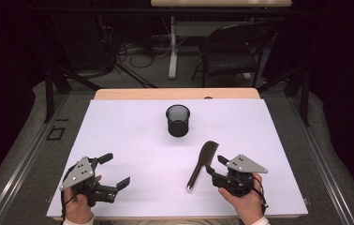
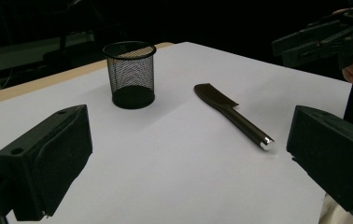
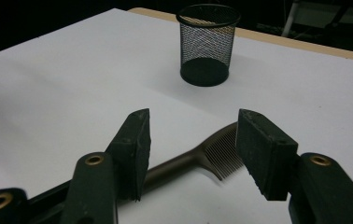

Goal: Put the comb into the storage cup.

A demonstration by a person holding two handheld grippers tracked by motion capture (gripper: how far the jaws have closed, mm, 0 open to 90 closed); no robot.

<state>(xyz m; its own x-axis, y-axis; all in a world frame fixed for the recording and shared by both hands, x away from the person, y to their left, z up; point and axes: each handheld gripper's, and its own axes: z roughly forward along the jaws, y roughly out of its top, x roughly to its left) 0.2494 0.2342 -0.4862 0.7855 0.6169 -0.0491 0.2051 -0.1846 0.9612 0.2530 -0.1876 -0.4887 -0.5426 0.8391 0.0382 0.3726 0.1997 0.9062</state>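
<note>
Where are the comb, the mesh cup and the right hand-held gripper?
comb (image 2: 233, 115): left gripper view, on the handle near the teeth.
mesh cup (image 1: 178, 121): high view, on its side wall.
right hand-held gripper (image 3: 192, 147): right gripper view, midway between its fingertips.

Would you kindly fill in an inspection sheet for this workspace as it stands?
Surface: white sheet over a wooden table, flat.
Job's things: dark comb lying flat; black mesh cup upright beyond it, looks empty.
Clutter: nothing seen.
Grippers: right gripper has jaws part open either side of the comb, pads not pressing it; left gripper open, holding nothing, apart from both things.
Cables: one trails from the right gripper by the hand; more lie on the floor behind.
Surroundings: dark room, folding chair and desk leg behind the table.
</note>
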